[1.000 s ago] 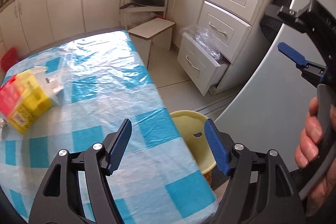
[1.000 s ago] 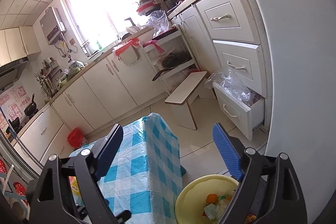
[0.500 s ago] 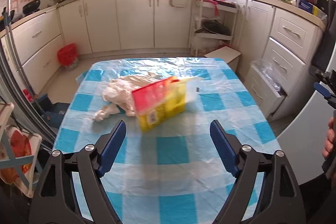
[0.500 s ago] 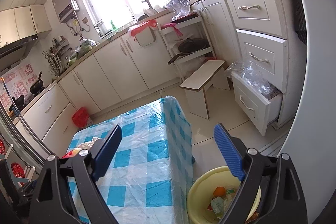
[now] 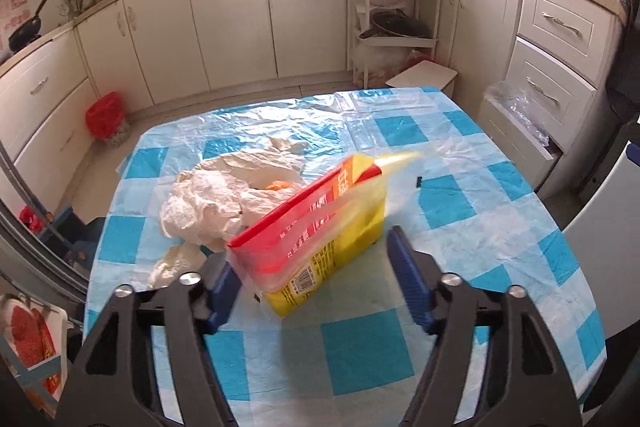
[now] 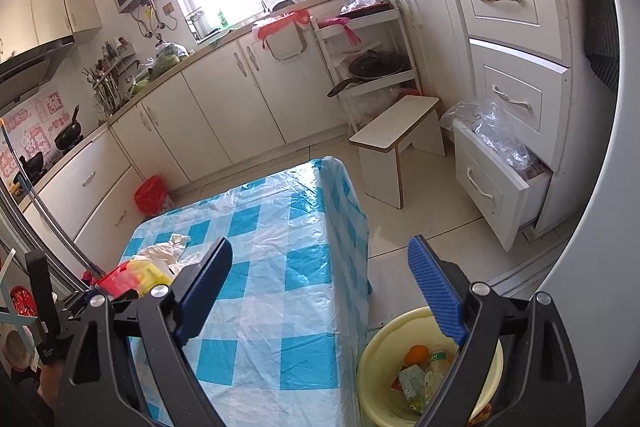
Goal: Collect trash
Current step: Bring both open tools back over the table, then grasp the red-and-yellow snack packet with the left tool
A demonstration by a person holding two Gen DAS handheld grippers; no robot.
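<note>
Two pads of my left gripper point(image 5: 312, 287) are closing around the near end of the red-and-yellow packet point(image 5: 316, 235), not yet pressing it, so I'd centre it between them first; right gripper point(image 6: 320, 291) stands wide, empty, above the yellow basin point(image 6: 372, 367).

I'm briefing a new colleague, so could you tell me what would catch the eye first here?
The red-and-yellow snack bag lying on the blue checked tablecloth, between the closing jaws of the left gripper, beside crumpled white plastic. On the floor by the table, a yellow basin already holds trash.
</note>
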